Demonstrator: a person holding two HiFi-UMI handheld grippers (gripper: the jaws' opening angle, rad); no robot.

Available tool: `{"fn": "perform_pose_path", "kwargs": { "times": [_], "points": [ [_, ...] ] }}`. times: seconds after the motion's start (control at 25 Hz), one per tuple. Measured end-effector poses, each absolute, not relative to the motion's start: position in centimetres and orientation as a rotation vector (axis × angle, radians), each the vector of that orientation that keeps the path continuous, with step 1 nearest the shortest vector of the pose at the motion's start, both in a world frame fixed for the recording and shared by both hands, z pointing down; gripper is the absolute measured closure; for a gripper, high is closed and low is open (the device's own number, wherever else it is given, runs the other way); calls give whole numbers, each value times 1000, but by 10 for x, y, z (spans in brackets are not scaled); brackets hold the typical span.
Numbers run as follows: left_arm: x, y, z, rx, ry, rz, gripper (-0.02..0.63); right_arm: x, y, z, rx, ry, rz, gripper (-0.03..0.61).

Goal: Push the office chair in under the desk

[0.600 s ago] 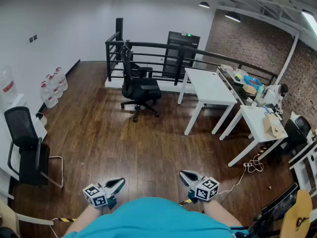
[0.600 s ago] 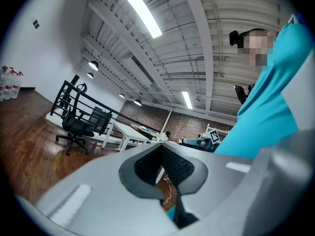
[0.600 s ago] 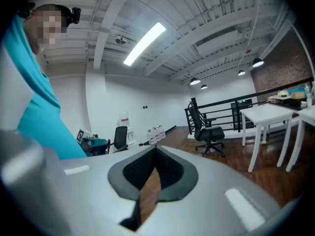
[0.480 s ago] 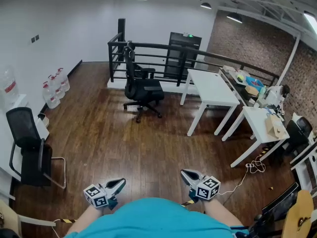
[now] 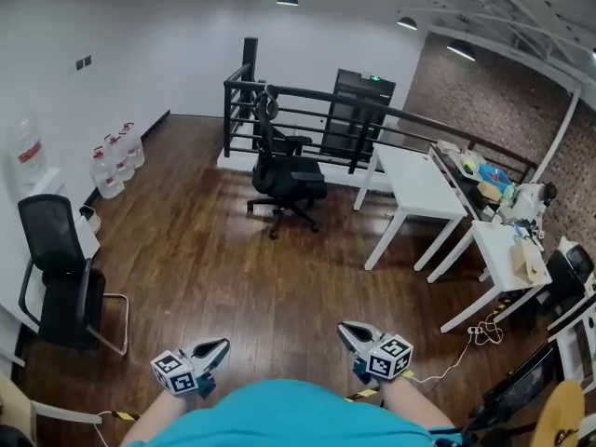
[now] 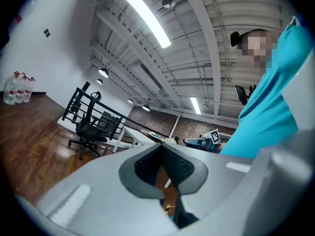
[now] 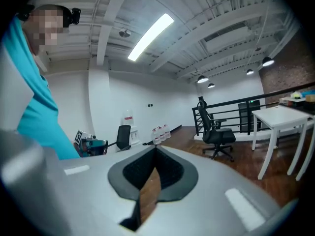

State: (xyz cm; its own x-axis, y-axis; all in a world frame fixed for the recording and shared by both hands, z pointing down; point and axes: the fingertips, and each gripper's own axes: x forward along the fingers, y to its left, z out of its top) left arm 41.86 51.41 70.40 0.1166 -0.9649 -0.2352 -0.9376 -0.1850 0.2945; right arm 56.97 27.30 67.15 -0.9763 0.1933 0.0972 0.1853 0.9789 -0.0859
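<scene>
Wood floor (image 5: pixel 233 277): black office chair (image 5: pixel 284 180) stands by the railing (image 5: pixel 321 101), apart from the white counter (image 5: pixel 416 182), not pushed in yet. Left gripper (image 5: pixel 216 347) and right gripper (image 5: pixel 349 331) jaws closed, empty, far from the chair.

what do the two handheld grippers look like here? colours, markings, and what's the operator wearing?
Both match: the left gripper and right gripper have pale grey tapered jaws lined with black textured pads, a teal body, and a white cube printed with black square markers. The person wears a teal top; the forearms are bare.
</scene>
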Motion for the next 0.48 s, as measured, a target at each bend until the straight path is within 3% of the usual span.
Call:
{"fn": "perform_pose_path", "kwargs": {
  "times": [0.36, 0.48],
  "points": [
    [376, 398, 700, 2211, -2089, -528, 586, 500, 142, 696, -447, -3018, 155, 578],
    [332, 354, 688, 2164, -2148, -528, 586, 449, 98, 687, -526, -3008, 135, 578]
  ]
}}
